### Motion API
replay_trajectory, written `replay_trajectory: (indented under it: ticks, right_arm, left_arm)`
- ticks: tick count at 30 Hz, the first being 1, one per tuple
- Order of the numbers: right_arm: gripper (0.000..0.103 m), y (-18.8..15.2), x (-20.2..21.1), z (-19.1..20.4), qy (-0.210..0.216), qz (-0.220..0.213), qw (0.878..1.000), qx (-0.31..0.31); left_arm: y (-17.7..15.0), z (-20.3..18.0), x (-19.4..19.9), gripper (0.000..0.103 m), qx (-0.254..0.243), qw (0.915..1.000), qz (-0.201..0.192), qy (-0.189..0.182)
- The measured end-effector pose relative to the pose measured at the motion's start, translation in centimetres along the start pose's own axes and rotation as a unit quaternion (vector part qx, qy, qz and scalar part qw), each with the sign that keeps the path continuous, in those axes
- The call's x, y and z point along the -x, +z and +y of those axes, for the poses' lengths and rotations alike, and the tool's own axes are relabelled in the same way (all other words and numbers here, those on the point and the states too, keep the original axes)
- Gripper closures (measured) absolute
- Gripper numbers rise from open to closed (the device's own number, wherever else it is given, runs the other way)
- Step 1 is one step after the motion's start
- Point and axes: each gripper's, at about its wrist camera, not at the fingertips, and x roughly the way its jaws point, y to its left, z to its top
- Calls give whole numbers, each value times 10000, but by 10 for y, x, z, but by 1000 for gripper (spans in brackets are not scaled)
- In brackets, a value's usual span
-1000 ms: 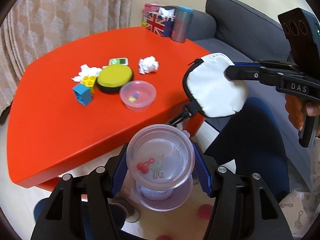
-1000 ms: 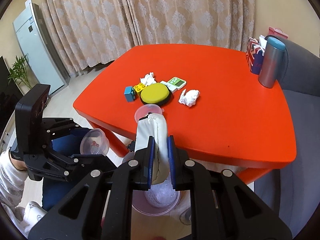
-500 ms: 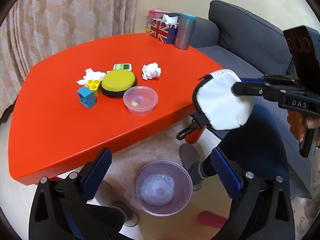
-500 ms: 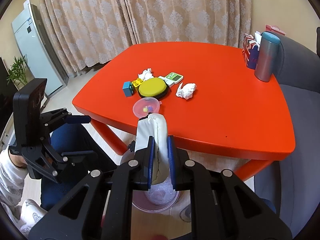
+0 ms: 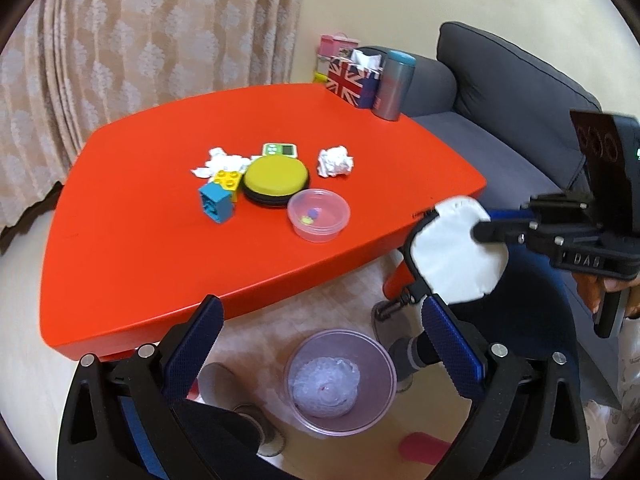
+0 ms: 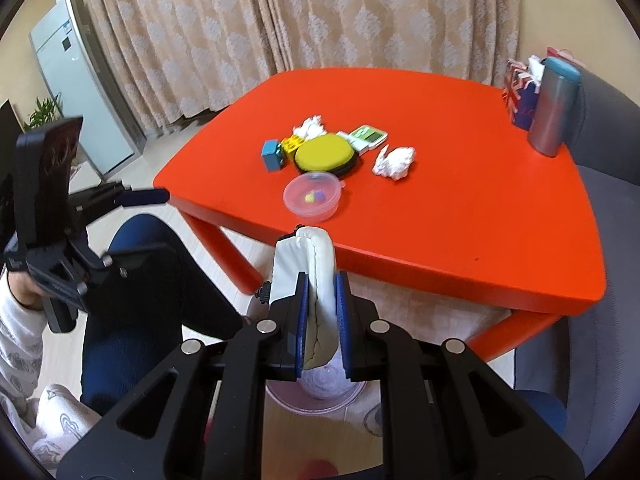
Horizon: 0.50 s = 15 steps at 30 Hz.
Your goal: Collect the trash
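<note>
Clear plastic cup gone from left gripper (image 5: 318,350), round bin (image 5: 340,380) below

Black tool (image 5: 318,346), blue pads (image 5: 196,346), silver screws.

Both fisheye views are bright, with soft, even daylight that passes through the curtains (image 6: 304,20) at 12 o'clock. Shadows are weak. Edges bend strongly, corners go black, and the red table (image 5: 140,240) shows mild glare.
</note>
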Motion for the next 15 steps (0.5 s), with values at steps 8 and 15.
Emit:
replay_trajectory:
  ticks: [8, 15]
  right_arm:
    - [89, -4, -23, 9, 297, 305, 9991, 68]
    - [12, -6, -33, 11, 472, 327, 9983, 69]
  left_arm:
    - [-2, 13, 9, 8, 130, 9999, -69, 82]
    - [0, 18, 9, 8, 154, 9998, -86, 122]
